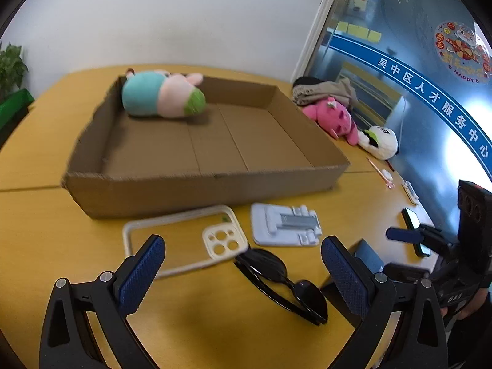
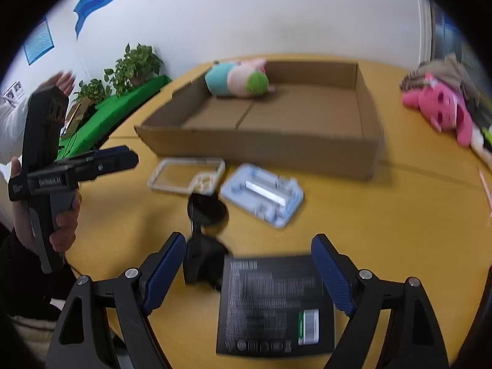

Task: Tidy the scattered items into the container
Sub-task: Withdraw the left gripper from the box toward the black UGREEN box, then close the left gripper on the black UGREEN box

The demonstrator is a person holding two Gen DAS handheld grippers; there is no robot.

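A shallow cardboard box (image 1: 215, 181) (image 2: 261, 150) sits on the yellow table with a blue-and-pink plush pig (image 1: 163, 95) (image 2: 238, 81) in its far left corner. In front of it lie a clear phone case (image 1: 184, 240) (image 2: 187, 173), a white phone stand (image 1: 284, 224) (image 2: 263, 195) and black sunglasses (image 1: 283, 279) (image 2: 206, 215). My left gripper (image 1: 243, 273) is open and empty, just above the sunglasses. My right gripper (image 2: 249, 267) is open and empty over a black flat package (image 2: 275, 304).
A pink plush (image 1: 333, 118) (image 2: 442, 110), a panda plush (image 1: 381, 141), folded clothes (image 1: 323, 89), a pen (image 1: 379, 172) and a dark phone (image 1: 413, 224) lie at the table's right side. Potted plants (image 2: 135, 64) stand at the left. The table edge is near.
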